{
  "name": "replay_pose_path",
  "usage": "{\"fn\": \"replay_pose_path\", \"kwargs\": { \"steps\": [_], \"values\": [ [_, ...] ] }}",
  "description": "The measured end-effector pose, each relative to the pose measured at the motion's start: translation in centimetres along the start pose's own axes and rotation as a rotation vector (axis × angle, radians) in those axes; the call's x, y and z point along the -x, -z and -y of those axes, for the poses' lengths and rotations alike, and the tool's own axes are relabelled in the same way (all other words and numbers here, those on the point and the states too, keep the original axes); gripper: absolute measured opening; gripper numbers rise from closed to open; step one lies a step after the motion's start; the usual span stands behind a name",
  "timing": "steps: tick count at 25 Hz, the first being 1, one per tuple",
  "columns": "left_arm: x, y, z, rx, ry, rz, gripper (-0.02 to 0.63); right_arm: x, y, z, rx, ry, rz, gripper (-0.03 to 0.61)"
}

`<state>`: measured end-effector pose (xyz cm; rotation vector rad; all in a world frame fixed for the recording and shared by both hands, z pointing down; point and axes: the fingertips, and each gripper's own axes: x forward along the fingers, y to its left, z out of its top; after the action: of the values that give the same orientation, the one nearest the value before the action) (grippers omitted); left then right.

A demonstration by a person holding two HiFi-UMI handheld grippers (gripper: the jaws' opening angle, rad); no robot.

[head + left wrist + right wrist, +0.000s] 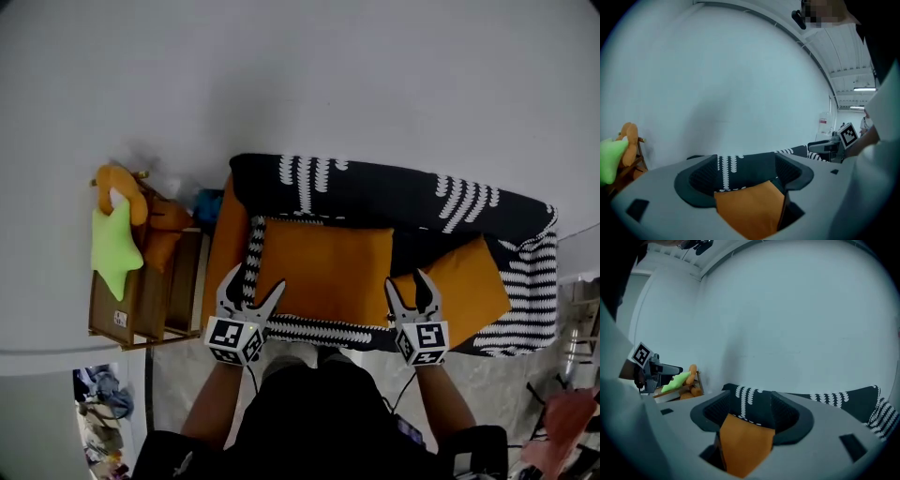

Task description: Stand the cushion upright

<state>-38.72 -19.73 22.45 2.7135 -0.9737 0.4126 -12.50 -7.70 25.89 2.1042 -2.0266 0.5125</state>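
Two released pairs of jaws: left gripper and right gripper each frame a corner of the square orange fabric cushion, unclamped.

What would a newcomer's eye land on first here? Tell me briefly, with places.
The big orange cushion lying on the seat of the black-and-white patterned sofa stands out first, with a second orange cushion askew to its right. The left tongs and the right tongs are open at its near corners. At far left, a green star plush sits on a wooden rack.
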Motion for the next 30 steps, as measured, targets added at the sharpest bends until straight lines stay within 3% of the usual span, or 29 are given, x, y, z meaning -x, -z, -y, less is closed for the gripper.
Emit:
{"fn": "replay_pose_path", "kwargs": {
  "steps": [9, 15, 27, 30],
  "values": [
    [-3.5, 7.2, -2.6, 0.076, -0.033, -0.157, 0.383, -3.9, 5.9, 2.9, -0.026, 0.014, -0.162, 0.275],
    [-6.7, 12.5, -4.9, 0.061, -0.016, -0.280, 0.383, -7.5, 11.9, 3.7, -0.057, 0.050, -0.294, 0.275],
    [-14.5, 23.6, -7.9, 0.138, 0.027, -0.449, 0.390, -13.9, 24.3, 7.6, -0.169, 0.176, -0.491, 0.285],
    [-15.8, 26.5, -9.0, 0.160, 0.005, -0.489, 0.393, -15.3, 26.8, 8.5, -0.193, 0.205, -0.527, 0.293]
  ]
}}
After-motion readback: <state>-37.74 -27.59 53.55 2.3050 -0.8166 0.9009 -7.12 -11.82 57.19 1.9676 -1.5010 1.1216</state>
